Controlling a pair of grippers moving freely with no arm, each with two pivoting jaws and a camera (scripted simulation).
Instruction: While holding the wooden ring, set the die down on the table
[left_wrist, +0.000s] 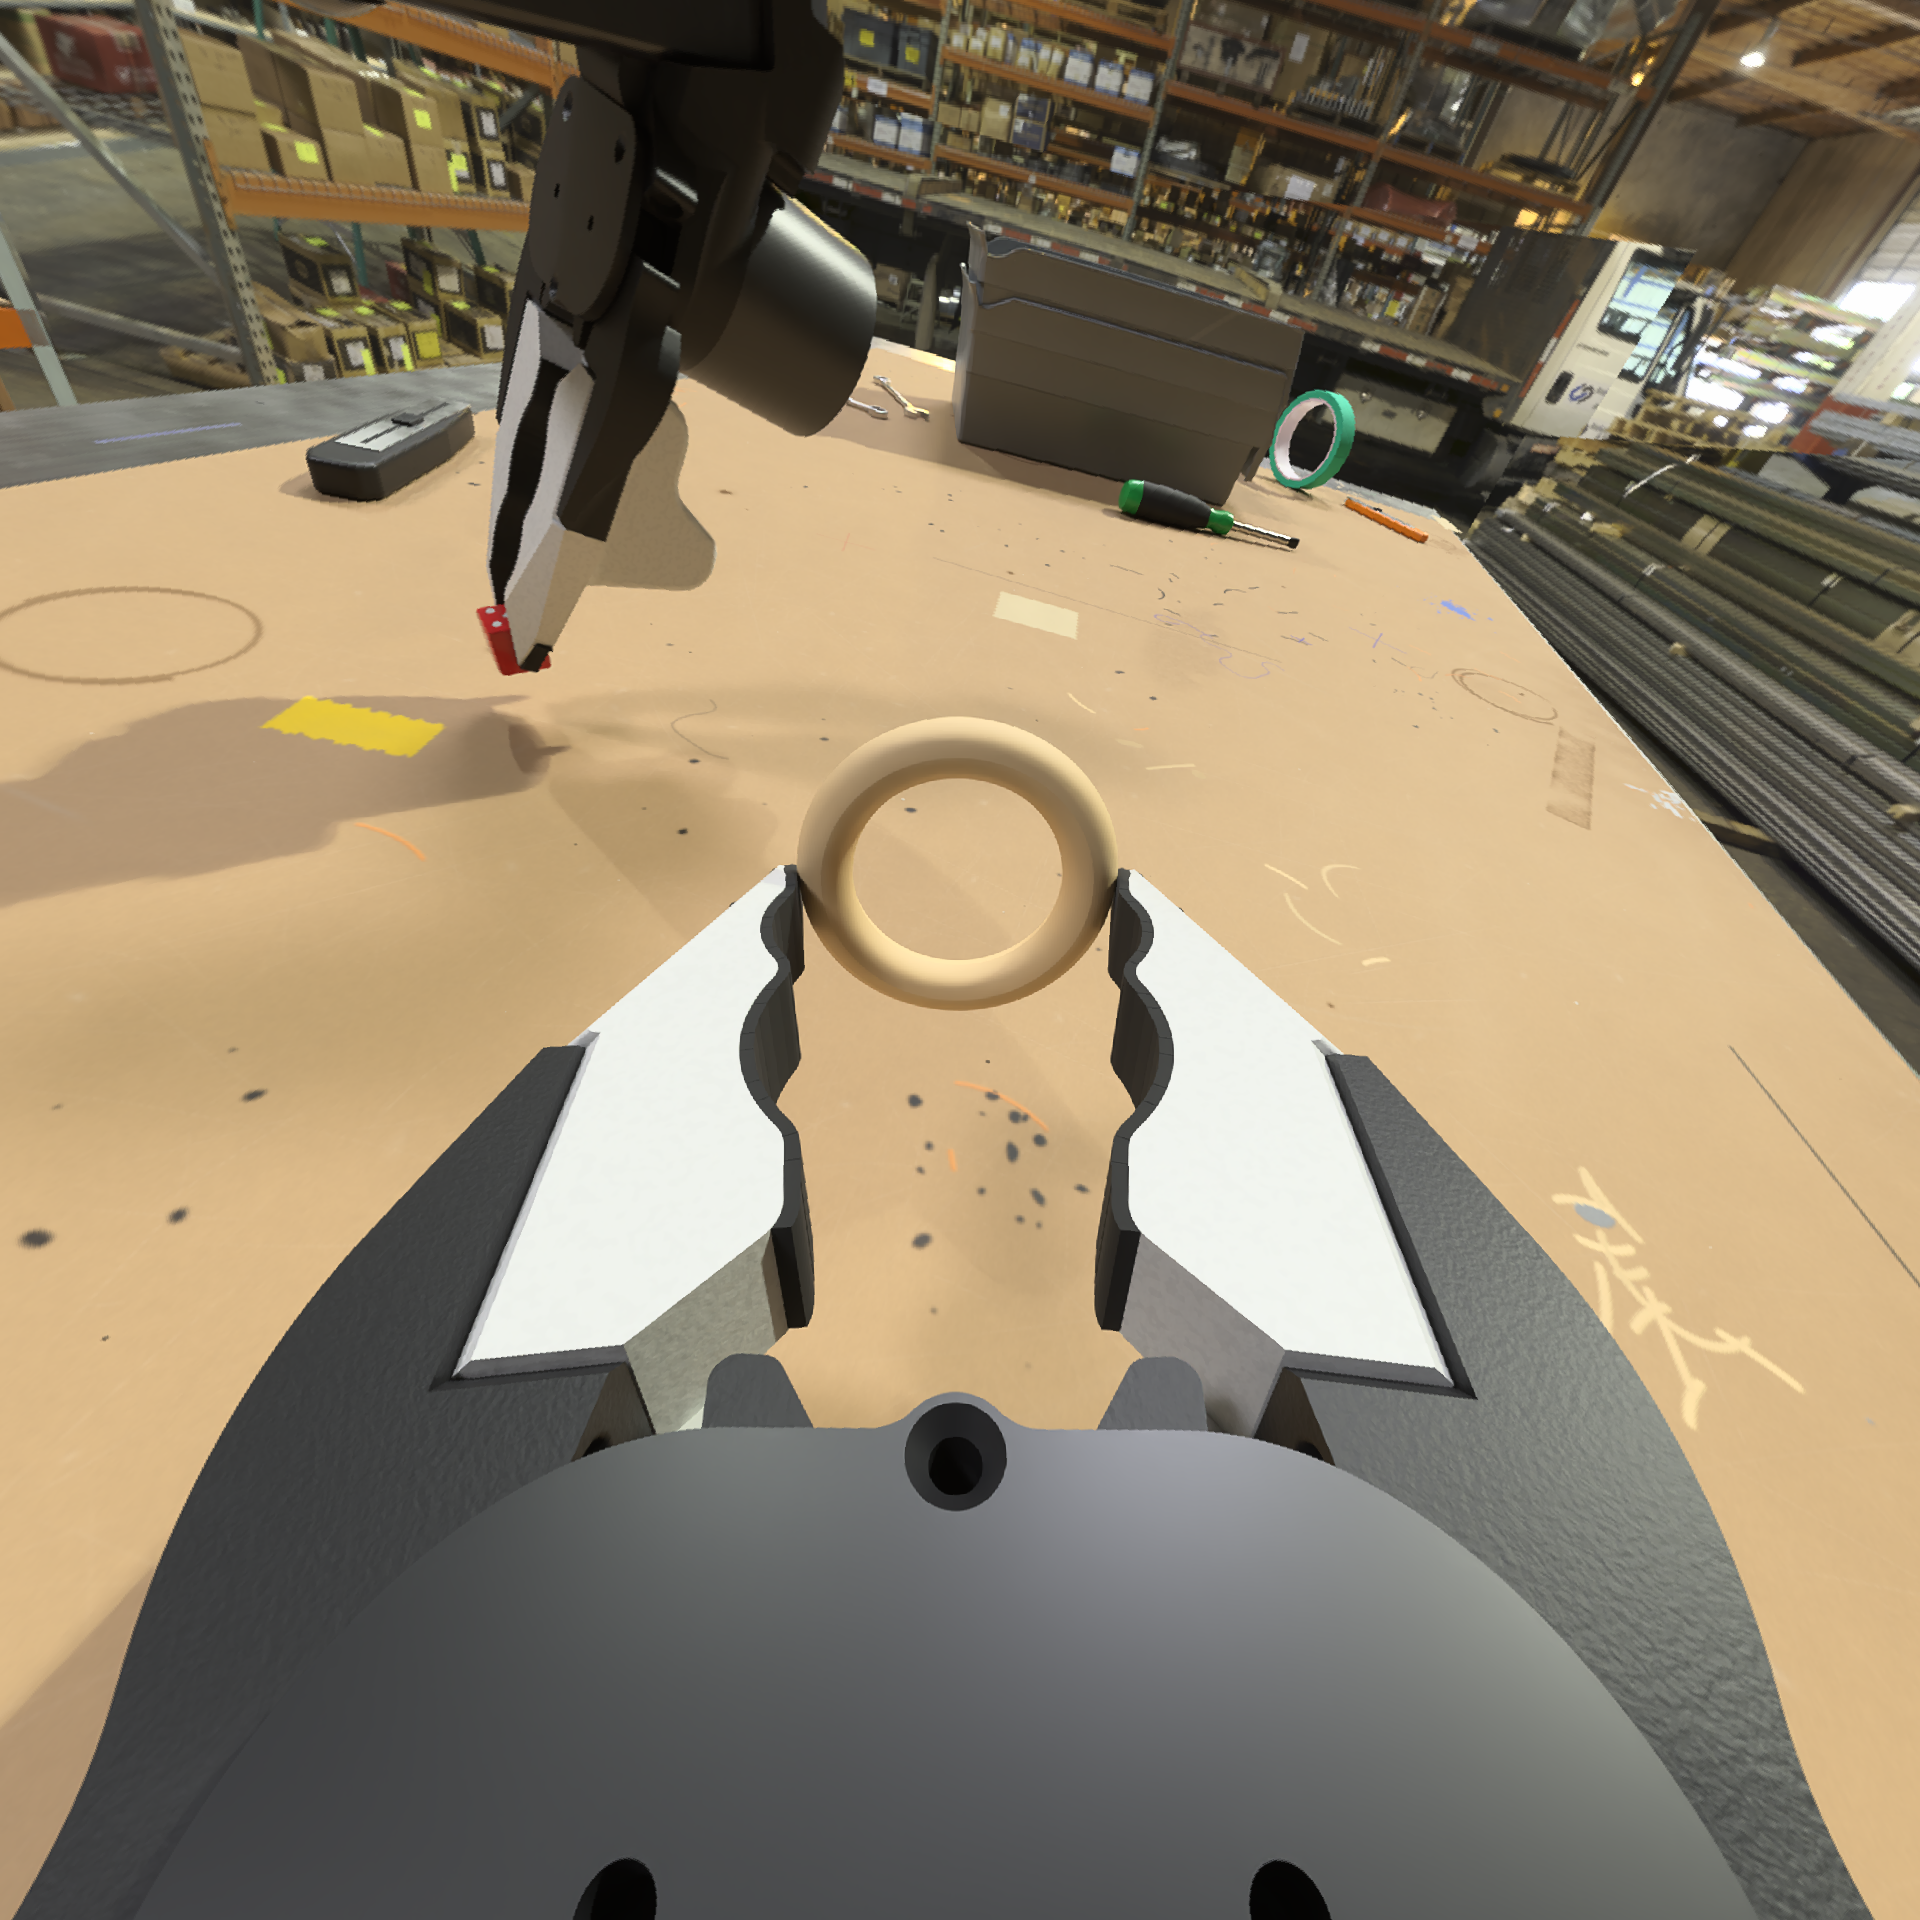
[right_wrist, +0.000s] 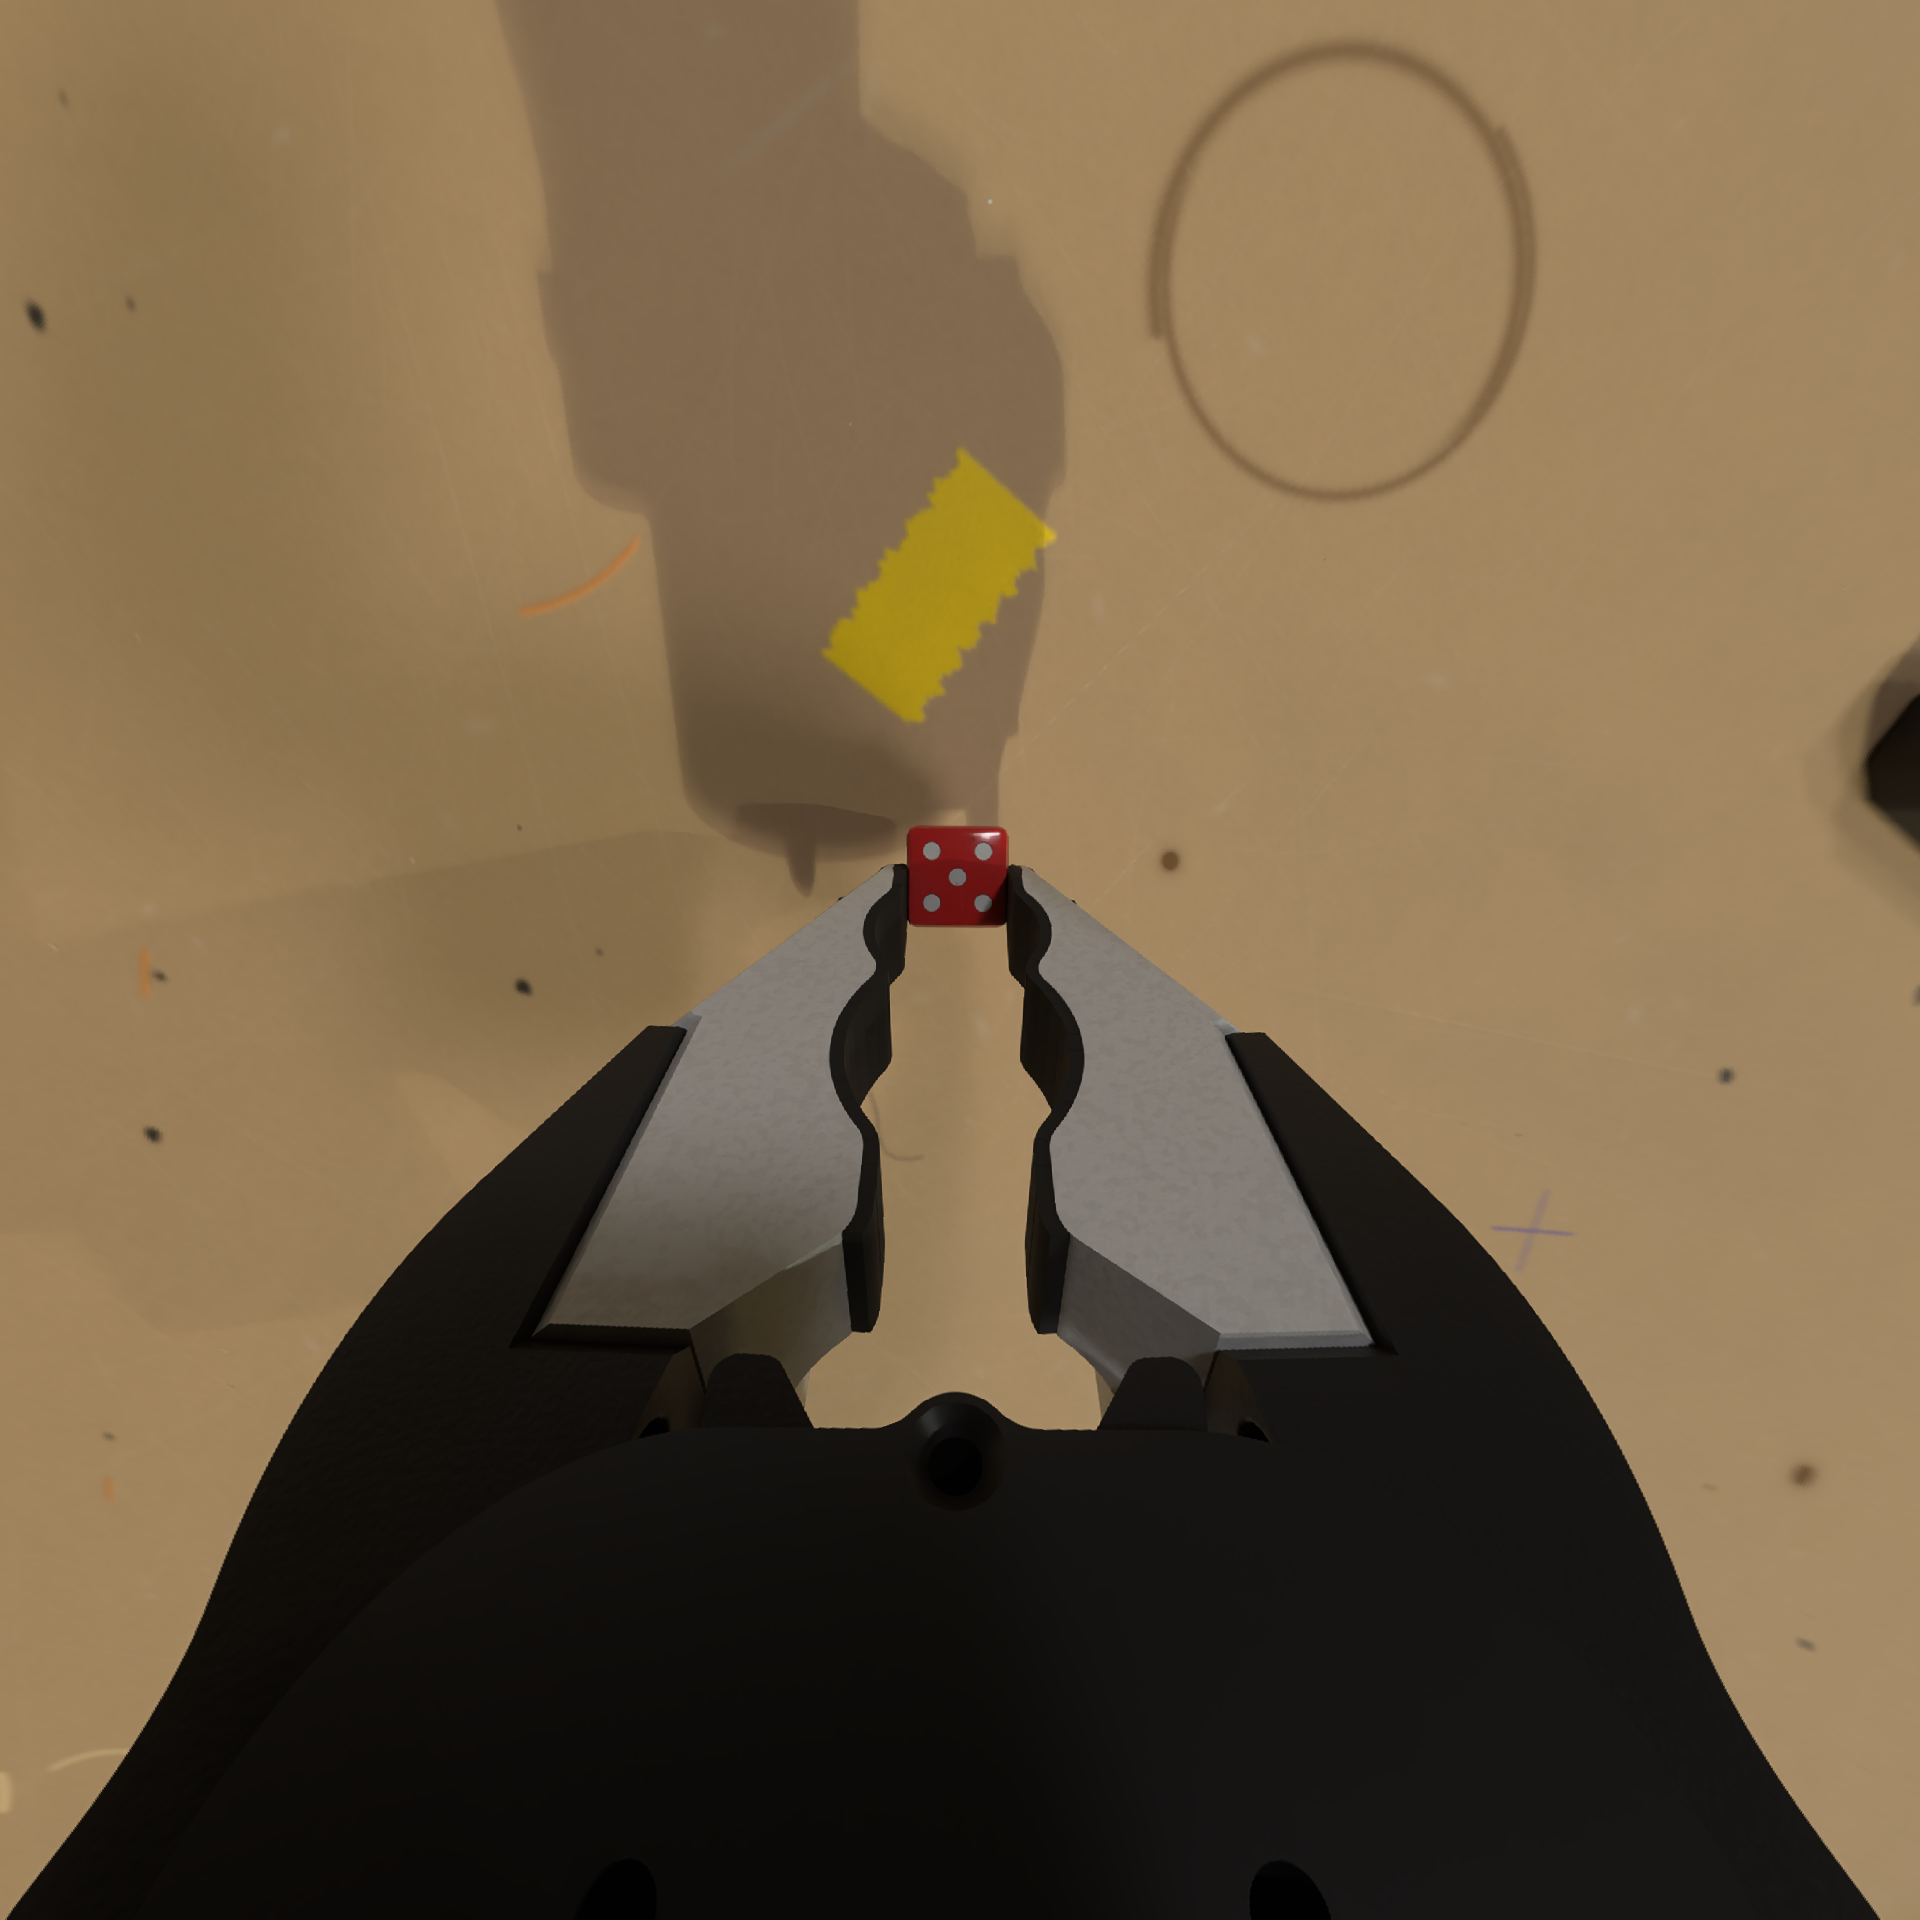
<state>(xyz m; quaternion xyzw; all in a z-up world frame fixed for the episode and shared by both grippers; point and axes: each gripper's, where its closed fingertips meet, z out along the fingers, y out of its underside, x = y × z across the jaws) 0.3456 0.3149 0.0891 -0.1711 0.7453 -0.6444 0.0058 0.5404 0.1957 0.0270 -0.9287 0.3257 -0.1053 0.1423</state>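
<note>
My left gripper (left_wrist: 956, 883) is shut on a pale wooden ring (left_wrist: 956, 982), which stands upright between the fingertips, held above the tan table (left_wrist: 1247, 1039). My right gripper (right_wrist: 957, 883) is shut on a small red die (right_wrist: 957, 876) with white pips, pinched at the fingertips and pointing down at the table. In the left wrist view the right gripper (left_wrist: 514, 639) hangs at the upper left, with the die (left_wrist: 497, 636) a little above the table surface.
A yellow tape patch (left_wrist: 353, 725) (right_wrist: 938, 587) lies on the table below the die. A black box cutter (left_wrist: 390, 449), a grey bin (left_wrist: 1117, 379), a green tape roll (left_wrist: 1311, 438), a green-handled screwdriver (left_wrist: 1195, 511) and wrenches (left_wrist: 899, 397) lie at the far side.
</note>
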